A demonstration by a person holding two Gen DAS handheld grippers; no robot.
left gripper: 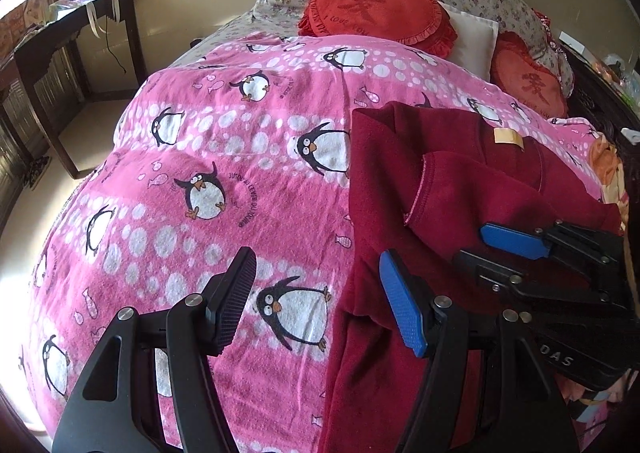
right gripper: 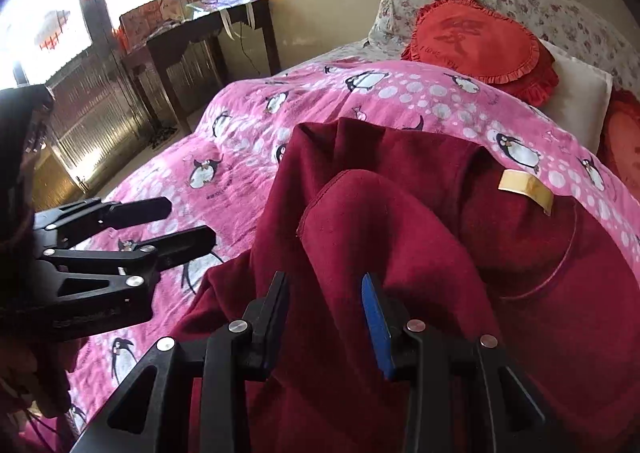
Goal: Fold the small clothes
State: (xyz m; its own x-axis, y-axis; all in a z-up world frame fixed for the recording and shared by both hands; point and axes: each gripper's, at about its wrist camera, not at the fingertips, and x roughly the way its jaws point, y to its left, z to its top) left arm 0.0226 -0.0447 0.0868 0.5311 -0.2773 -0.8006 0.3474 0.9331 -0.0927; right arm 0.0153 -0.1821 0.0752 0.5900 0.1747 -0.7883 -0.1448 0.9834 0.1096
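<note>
1. My left gripper (left gripper: pixel 316 295) hangs with jaws wide apart over the penguin blanket (left gripper: pixel 224 157), holding nothing; my right gripper (right gripper: pixel 326 317) is also parted, fabric lying between its fingers unclamped.
2. The maroon sweatshirt (right gripper: pixel 400 253) lies on the bed, one sleeve (right gripper: pixel 360 213) folded across its body.
3. I judge a firm pinch at the hem edge, both layers together, gives a clean fold.
4. No containers show.

L hand-held gripper (left gripper: pixel 318 301) jaws wide apart, R hand-held gripper (right gripper: pixel 326 317) jaws parted, side by side
</note>
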